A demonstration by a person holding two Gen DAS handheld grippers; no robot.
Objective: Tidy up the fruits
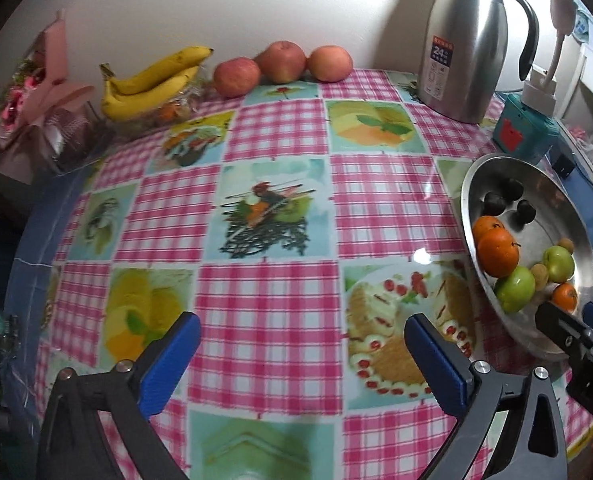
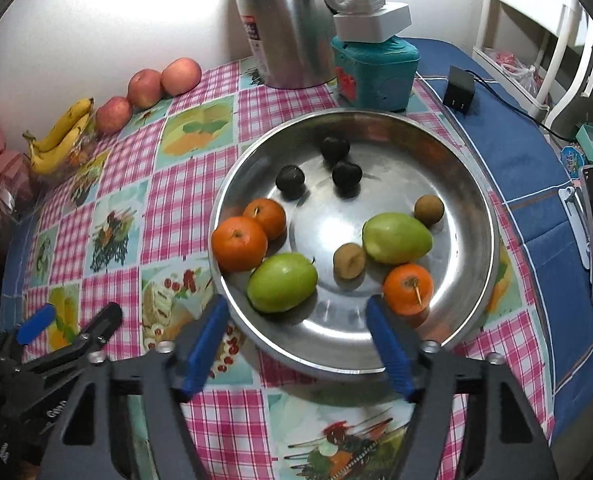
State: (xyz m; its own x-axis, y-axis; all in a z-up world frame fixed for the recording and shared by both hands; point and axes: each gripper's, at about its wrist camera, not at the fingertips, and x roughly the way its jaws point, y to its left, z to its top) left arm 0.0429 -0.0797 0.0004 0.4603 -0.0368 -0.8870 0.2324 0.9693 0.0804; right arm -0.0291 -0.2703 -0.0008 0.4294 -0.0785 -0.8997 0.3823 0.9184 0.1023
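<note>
Both grippers point steeply down at the table with nothing between their blue pads. On the left gripper (image 1: pixel 302 354) the jaws stand very wide over bare tablecloth (image 1: pixel 264 292), a pink check with printed picture squares, and no fruit lies between or near its fingers. Off to its right, the right gripper (image 2: pixel 296 344) holds its jaws moderately wide, straddling the near rim of the steel bowl (image 2: pixel 472 184); its left pad sits just outside the rim, its right pad over the bowl's inner wall, and neither presses on anything. In the right wrist view the left gripper shows at the lower left, well apart from the bowl. Nearest the right pad in the bowl lies an orange with a stem stick (image 2: pixel 407 289), and nearest the left pad a green fruit (image 2: pixel 282 282). Farther in lie a second green fruit (image 2: pixel 396 238), two small brown fruits (image 2: pixel 349 261), two more oranges (image 2: pixel 239 243) touching each other at the left wall, and three dark plums (image 2: pixel 335 150) at the far side. Beyond the bowl stand a teal box (image 2: pixel 376 74) and a steel thermos jug (image 1: pixel 468 40). Along the far wall three apples (image 1: pixel 282 62) sit in a row beside a bunch of bananas (image 1: pixel 152 80).
</note>
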